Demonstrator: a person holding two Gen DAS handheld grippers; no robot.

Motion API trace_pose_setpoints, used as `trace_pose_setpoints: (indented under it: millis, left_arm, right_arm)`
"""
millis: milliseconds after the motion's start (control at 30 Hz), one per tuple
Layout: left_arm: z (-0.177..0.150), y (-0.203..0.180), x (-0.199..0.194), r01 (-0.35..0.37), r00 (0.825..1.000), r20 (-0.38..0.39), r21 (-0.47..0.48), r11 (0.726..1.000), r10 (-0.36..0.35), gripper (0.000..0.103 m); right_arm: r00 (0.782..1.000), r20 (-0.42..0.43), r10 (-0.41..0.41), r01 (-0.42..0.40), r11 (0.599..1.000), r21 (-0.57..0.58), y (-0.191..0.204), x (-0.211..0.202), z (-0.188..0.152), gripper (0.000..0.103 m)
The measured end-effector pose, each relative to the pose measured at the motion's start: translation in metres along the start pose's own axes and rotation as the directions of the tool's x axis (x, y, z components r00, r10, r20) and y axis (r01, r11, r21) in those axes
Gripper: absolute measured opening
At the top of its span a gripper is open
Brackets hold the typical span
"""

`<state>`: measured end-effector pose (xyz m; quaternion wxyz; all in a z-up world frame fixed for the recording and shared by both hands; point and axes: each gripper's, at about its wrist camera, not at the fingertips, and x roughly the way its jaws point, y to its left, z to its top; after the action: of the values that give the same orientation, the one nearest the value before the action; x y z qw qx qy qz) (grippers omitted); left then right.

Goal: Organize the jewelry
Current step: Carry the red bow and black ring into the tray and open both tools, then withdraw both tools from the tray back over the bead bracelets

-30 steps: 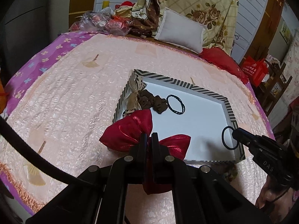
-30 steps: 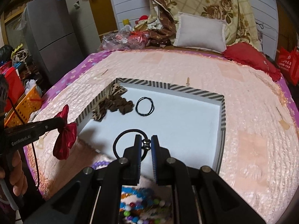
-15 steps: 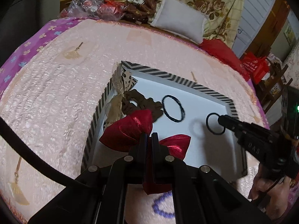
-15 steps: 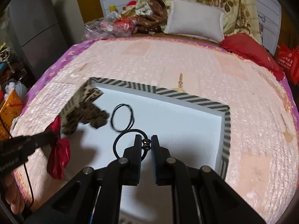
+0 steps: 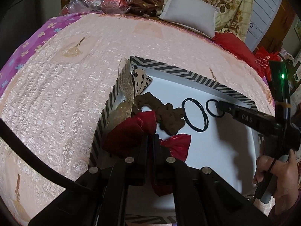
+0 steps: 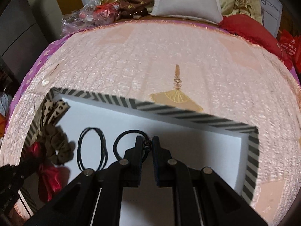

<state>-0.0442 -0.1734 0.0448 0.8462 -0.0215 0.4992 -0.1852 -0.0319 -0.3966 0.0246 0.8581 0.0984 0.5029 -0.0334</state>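
Where shiny red bow (image 5: 137,130) and black elastic loop (image 6: 122,145)

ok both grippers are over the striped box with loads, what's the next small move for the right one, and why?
Probably lower a touch and open the right gripper: its black hair tie already hangs over bare white floor of the striped box, beside the braided tie.

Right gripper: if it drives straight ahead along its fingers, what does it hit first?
Likely the white floor of the striped tray, then its far wall. The right gripper, shut on the black hair tie, points past the twisted black band. Depth is uncertain.
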Motion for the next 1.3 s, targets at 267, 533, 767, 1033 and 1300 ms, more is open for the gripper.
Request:
trace_pose_setpoints:
  millis: [267,533,767,1033,1300]
  left_arm:
    - [0.000,-0.004,0.000,-0.030,0.999,0.033,0.027,0.999,0.029,0.004]
    - [-0.003,-0.006,-0.016,-0.064,0.995,0.084,0.042,0.997,0.060,0.027]
    - [-0.015,-0.008,-0.039,-0.097,0.988,0.123,0.047,0.994,0.091,0.027]
    - [-0.035,-0.016,-0.070,-0.124,0.980,0.163,0.060,0.990,0.113,0.027]
    - [-0.069,-0.021,-0.098,-0.137,0.975,0.188,0.064,0.989,0.122,0.027]
  right_arm:
    - [0.998,0.011,0.059,-0.059,0.996,0.072,-0.007,-0.001,-0.001,0.022]
    - [0.996,0.013,0.087,-0.088,0.992,0.094,-0.011,-0.032,-0.020,0.034]
    - [0.990,0.079,0.113,-0.120,0.989,0.090,-0.018,-0.086,-0.054,0.047]
    - [0.982,0.140,0.130,-0.144,0.985,0.097,-0.021,-0.127,-0.104,0.048]
    - [0.976,0.195,0.091,-0.092,0.996,-0.004,0.004,-0.163,-0.154,0.056]
